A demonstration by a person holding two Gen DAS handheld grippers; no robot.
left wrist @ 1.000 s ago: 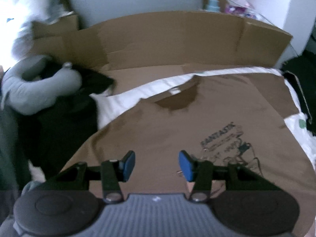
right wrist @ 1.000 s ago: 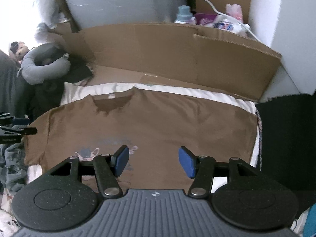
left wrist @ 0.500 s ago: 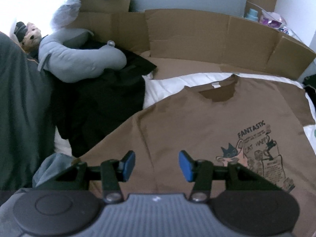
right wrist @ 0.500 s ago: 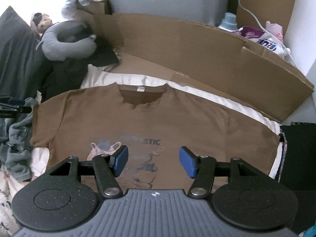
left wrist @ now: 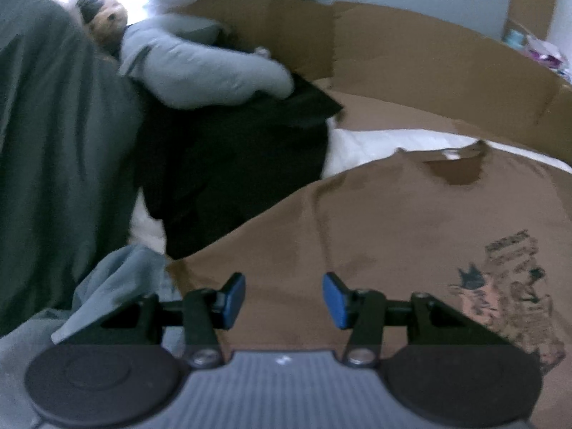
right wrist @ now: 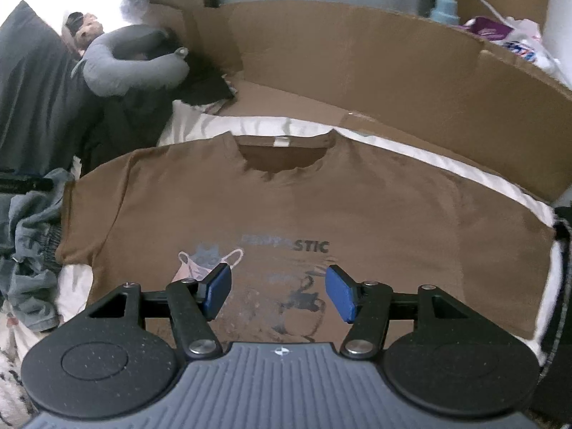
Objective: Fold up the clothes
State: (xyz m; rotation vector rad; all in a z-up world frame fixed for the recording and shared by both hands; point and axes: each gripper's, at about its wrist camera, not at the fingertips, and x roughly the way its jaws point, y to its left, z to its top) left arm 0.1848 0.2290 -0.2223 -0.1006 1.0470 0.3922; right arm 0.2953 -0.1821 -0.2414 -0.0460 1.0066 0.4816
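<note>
Brown T-shirt (right wrist: 286, 207) lies flat, print up, across the bed's white sheet (right wrist: 447, 164); my left tool (left wrist: 284, 300) and right tool (right wrist: 277, 291) hover released, empty. A shallow pinch could drag cloth askew.

brown T-shirt (right wrist: 357, 207) print, letters "STIC" legible, rest blurred

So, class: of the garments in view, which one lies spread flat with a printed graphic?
The brown T-shirt, spread flat on white bedding; the black and grey-blue clothes are crumpled and plain.
</note>
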